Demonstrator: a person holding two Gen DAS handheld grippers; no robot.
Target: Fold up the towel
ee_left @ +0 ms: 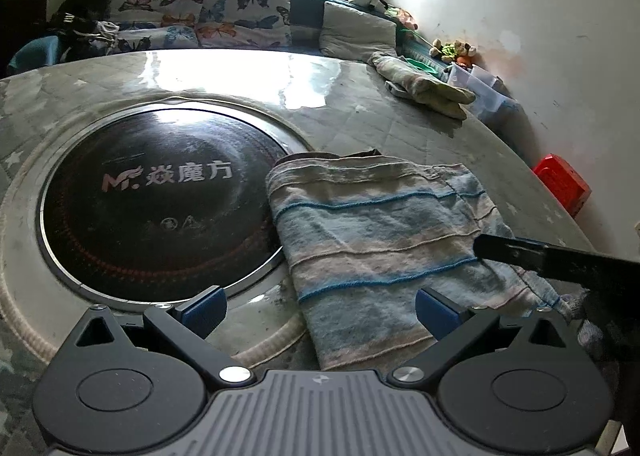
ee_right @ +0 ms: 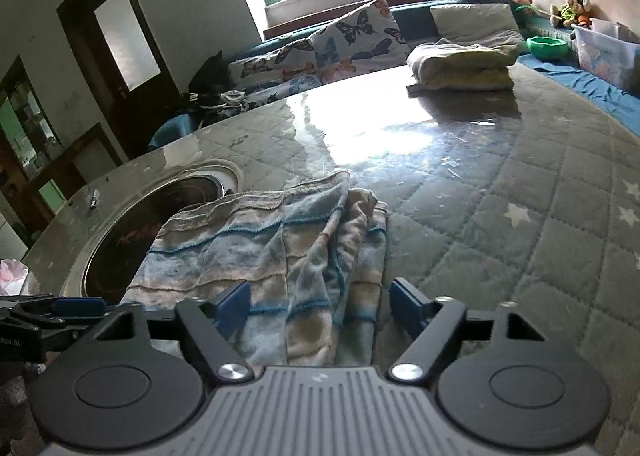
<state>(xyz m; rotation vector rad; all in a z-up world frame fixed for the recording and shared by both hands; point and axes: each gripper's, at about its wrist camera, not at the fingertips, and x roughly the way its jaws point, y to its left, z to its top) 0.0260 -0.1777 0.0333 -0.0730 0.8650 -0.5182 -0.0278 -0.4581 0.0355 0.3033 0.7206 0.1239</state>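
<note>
Towel (ee_left: 372, 240) looks faded, blue and beige stripes, folded into a rumpled stack with one corner overlapping the round black cooktop (ee_left: 160, 208). Its long axis runs away from my grippers, toward the window side. Left gripper (ee_left: 320, 310) and right gripper (ee_right: 320, 302) both spread apart, straddling the near edge.

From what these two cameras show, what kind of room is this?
Probably a lived-in room of a home, used for sitting and eating. A round table with a built-in heating plate holds the striped towel; behind it stands a window bench with butterfly cushions and soft toys.
</note>
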